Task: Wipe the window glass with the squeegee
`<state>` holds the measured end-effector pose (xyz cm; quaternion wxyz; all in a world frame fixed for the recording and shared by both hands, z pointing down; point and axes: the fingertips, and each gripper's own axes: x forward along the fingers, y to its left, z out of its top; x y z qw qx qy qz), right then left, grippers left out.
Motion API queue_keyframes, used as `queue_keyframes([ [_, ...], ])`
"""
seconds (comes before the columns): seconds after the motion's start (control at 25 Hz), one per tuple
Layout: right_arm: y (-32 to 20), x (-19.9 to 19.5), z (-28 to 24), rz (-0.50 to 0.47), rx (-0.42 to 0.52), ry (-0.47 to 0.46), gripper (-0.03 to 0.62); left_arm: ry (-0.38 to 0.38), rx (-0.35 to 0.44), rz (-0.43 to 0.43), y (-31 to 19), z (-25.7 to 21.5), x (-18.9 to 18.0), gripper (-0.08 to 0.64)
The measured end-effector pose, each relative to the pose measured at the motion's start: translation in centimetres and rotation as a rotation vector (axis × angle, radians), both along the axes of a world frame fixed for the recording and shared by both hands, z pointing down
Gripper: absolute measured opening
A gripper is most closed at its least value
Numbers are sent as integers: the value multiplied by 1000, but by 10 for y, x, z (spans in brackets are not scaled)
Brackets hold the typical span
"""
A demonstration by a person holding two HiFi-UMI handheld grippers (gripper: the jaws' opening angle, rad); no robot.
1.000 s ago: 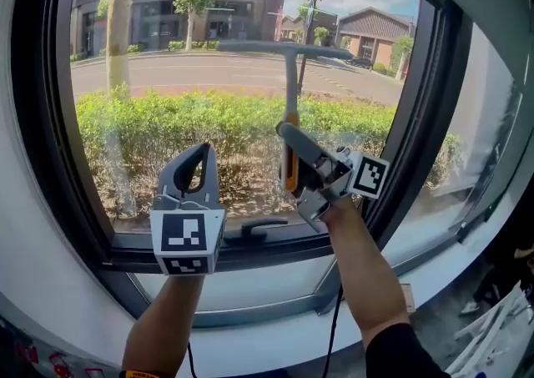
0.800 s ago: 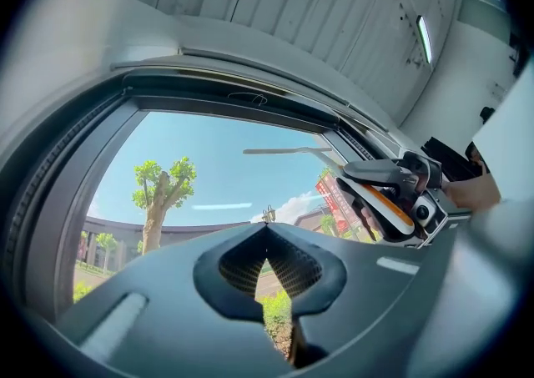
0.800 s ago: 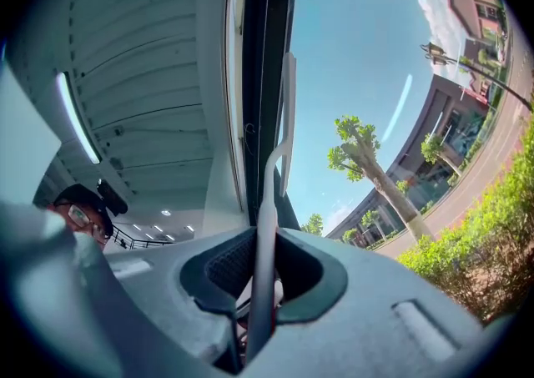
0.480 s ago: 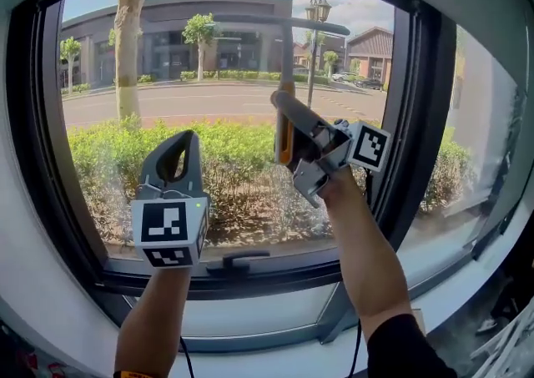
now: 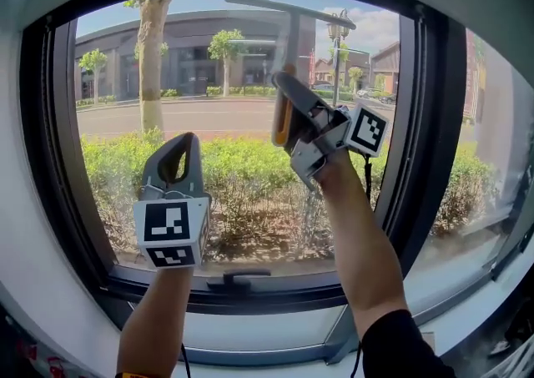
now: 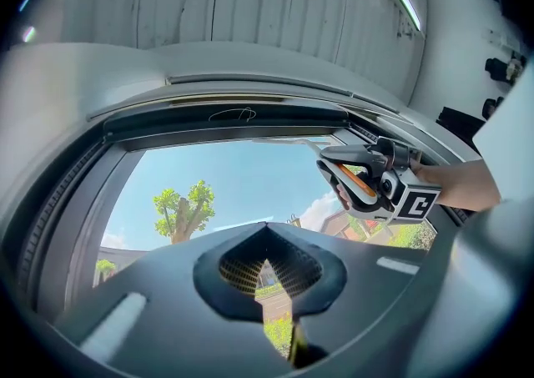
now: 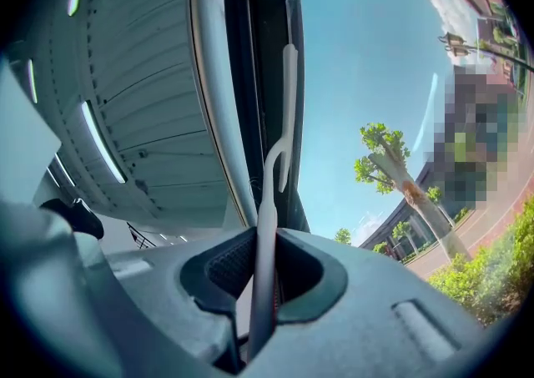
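In the head view the squeegee (image 5: pixel 291 42) is seen whole. Its blade lies high on the window glass (image 5: pixel 242 59), just under the top of the dark window frame (image 5: pixel 421 118), and its shaft runs down into the right gripper (image 5: pixel 284 108), which is held raised and tilted to the left. The left gripper (image 5: pixel 182 151) is held lower and to the left, pointing up, apart from the glass as far as can be told. A hedge (image 5: pixel 250 172), a tree (image 5: pixel 150 51) and a building are visible through the pane, and a window handle (image 5: pixel 236 278) lies on the lower rail.

The grip itself is settled only in the right gripper view. There the pale shaft of the squeegee (image 7: pixel 269 193) passes straight through the notch of the right gripper (image 7: pixel 265 244), and the jaws are closed tight on it from both sides. The blade runs on upward alongside the window frame (image 7: pixel 250 76) (whether the rubber edge actually presses the pane cannot be made out from here).

The left gripper view gives the side aspect. The right gripper (image 6: pixel 367 187) is seen near the upper corner of the window frame (image 6: pixel 242 122), with an orange strip showing at its jaws. The left gripper (image 6: pixel 269 239) has its own jaws brought together with nothing between them, and only the outdoors is visible through the small opening.
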<state>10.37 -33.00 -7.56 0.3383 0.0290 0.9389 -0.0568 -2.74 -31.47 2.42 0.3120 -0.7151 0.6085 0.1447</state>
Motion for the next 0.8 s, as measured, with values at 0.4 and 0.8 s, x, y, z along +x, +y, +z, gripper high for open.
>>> queue_keyframes([
  [0.4, -12, 5, -9, 9, -15, -12, 46, -4, 12, -4, -2, -10, 1, 12],
  [0.8, -11, 11, 13, 28, -58, 6, 46, -25, -14, 36, -6, 3, 19, 12],
])
